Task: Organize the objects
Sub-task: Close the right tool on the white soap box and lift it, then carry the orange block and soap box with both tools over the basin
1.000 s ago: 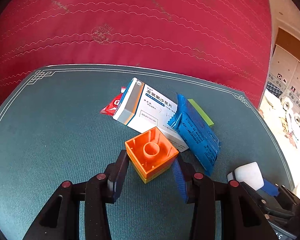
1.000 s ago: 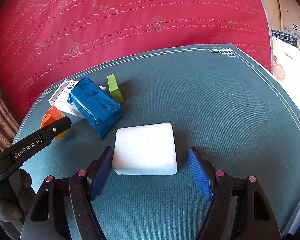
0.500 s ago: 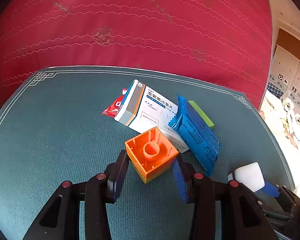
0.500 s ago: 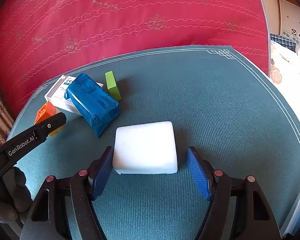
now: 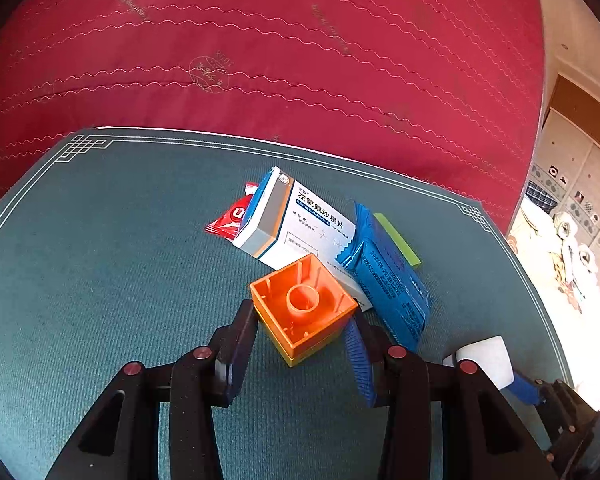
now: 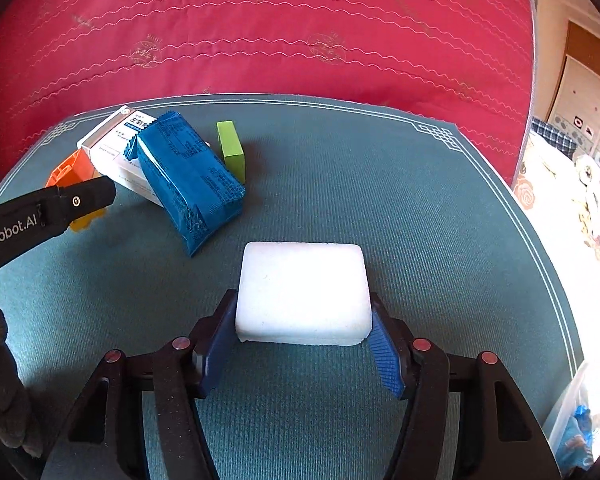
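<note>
The left tongs (image 5: 300,348) pinch an orange block (image 5: 305,309) at lower centre of their view; the right tongs (image 6: 300,340) clamp a white sponge (image 6: 303,294). Both grasps look made, so the step in hand is picking up, and next comes a straight lift, though whether either thing has left the green mat (image 6: 400,200) is hard to tell. Only the left view shows the red sachet (image 5: 233,219) behind the medicine box (image 5: 300,224); the right view shows the green block (image 6: 231,150) whole beside the blue packet (image 6: 188,184).
</note>
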A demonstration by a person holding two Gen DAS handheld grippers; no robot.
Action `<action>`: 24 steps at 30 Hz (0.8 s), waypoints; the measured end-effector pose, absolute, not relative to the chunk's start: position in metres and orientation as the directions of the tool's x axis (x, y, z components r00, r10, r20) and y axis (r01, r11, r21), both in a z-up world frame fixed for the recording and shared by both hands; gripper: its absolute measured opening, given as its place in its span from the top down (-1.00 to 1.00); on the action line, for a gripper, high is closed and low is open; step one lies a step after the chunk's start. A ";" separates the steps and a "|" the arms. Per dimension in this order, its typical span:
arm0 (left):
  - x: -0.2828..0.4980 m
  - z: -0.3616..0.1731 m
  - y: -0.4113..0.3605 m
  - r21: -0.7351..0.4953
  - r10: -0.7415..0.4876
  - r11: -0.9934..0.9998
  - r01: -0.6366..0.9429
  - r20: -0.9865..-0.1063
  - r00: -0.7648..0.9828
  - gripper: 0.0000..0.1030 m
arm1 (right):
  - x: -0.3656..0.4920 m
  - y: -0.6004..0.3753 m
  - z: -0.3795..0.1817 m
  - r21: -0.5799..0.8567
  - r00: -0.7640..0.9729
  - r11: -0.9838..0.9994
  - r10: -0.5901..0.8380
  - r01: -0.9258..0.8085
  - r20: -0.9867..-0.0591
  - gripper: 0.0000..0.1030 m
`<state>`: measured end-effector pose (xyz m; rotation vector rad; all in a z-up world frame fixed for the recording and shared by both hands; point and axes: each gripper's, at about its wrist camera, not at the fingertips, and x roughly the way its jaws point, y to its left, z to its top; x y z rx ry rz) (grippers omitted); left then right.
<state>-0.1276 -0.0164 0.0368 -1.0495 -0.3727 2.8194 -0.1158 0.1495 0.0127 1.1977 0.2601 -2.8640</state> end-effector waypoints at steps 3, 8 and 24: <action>-0.127 0.037 -0.015 -0.263 0.201 -0.964 -0.039 -0.626 -0.754 0.10 | -0.111 0.146 0.014 -0.167 -0.707 -0.984 0.076 0.060 -0.703 -0.18; -0.127 0.039 -0.007 -0.234 0.195 -0.970 -0.059 -0.619 -0.761 0.10 | -0.089 0.146 0.023 -0.141 -0.717 -0.989 0.069 0.041 -0.694 -0.17; -0.121 0.042 -0.004 -0.272 0.318 -0.943 -0.191 -0.573 -0.755 0.10 | 0.010 0.221 0.099 0.000 -0.809 -0.999 0.036 -0.044 -0.586 -0.18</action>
